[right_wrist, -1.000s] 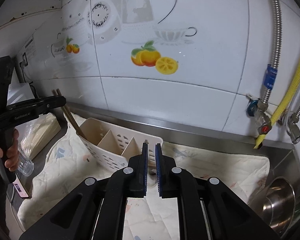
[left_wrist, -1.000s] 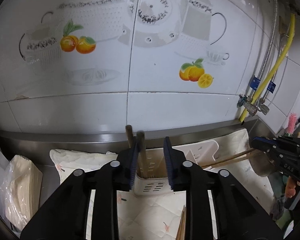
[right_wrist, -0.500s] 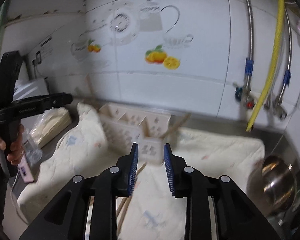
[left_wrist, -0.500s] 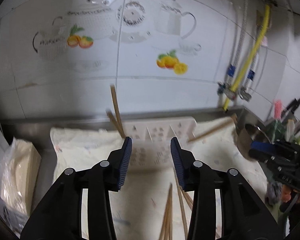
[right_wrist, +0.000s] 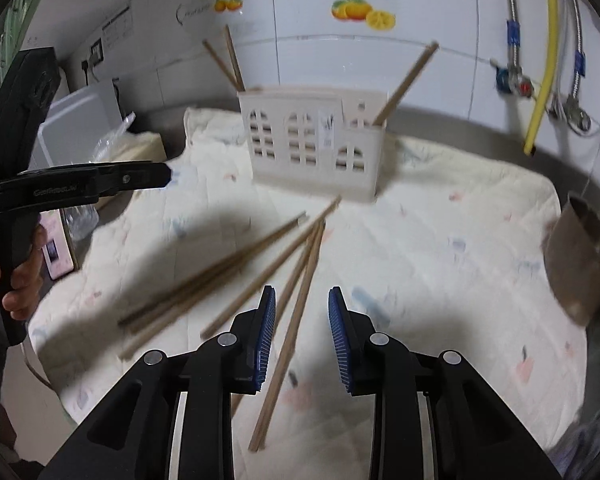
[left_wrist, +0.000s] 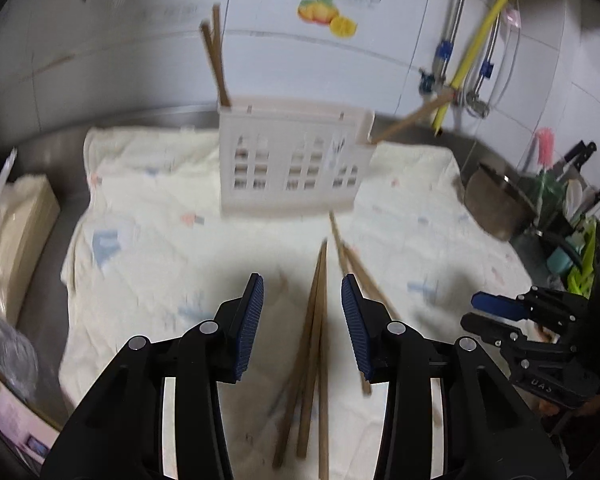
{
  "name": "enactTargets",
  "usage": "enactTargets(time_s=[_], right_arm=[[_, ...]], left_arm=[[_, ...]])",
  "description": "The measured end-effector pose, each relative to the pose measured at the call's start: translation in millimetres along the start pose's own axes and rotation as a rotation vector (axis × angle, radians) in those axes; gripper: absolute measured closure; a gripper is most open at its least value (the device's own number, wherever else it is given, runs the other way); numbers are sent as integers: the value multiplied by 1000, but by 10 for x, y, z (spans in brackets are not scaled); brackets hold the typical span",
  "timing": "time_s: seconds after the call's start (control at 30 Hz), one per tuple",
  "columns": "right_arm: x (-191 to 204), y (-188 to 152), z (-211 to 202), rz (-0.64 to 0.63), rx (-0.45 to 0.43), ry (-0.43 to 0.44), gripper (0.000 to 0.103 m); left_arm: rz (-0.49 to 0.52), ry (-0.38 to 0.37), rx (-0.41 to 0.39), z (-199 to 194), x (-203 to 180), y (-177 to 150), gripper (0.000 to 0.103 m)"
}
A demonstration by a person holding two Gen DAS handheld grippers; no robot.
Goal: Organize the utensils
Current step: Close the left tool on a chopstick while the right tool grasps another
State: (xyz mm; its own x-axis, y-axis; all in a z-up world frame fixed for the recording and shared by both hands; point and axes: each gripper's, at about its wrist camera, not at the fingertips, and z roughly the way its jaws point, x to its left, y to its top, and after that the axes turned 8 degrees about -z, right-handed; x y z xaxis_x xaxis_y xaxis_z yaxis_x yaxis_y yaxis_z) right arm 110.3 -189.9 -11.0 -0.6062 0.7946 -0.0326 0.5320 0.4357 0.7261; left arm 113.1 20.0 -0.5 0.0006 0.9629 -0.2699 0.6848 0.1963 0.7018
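Wooden loose chopsticks (right_wrist: 236, 272) strewn across the cream cloth (left_wrist: 160, 216) on the worktop, nearest of all, fanned and crossing, plain brown and slender. Above them: left gripper (left_wrist: 302, 320) with fingers released and parted, straddling a few sticks without touching; right gripper (right_wrist: 302, 336) likewise released, narrower gap, one stick lying below between the blue pads (right_wrist: 266, 336), not pinched. Both sets of fingers lately spreading apart. Farther back, upright on the cloth: white slotted holder (right_wrist: 312, 142), already carrying two sticks at its left end (right_wrist: 230, 64) and one leaning out at the right (right_wrist: 406, 84). Judged roughly a third done; most sticks left to gather.
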Motion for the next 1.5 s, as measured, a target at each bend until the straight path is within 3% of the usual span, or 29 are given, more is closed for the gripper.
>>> enactTargets(time_s=[0.3, 0.5, 0.8, 1.1, 1.5], right_arm=[[139, -383, 80, 52, 59, 17, 76], [162, -462, 61, 65, 65, 10, 76], [186, -501, 70, 85, 67, 19, 76], [352, -387, 118, 83, 44, 51, 78], [600, -129, 523, 170, 78, 70, 85]], left_arm=[[2, 12, 105, 41, 174, -579, 63], [-9, 19, 162, 148, 243, -837, 80], [-4, 51, 174, 235, 305, -921, 89], [-13, 33, 160, 208, 362, -913, 94], [-24, -33, 127, 138, 504, -931, 94]])
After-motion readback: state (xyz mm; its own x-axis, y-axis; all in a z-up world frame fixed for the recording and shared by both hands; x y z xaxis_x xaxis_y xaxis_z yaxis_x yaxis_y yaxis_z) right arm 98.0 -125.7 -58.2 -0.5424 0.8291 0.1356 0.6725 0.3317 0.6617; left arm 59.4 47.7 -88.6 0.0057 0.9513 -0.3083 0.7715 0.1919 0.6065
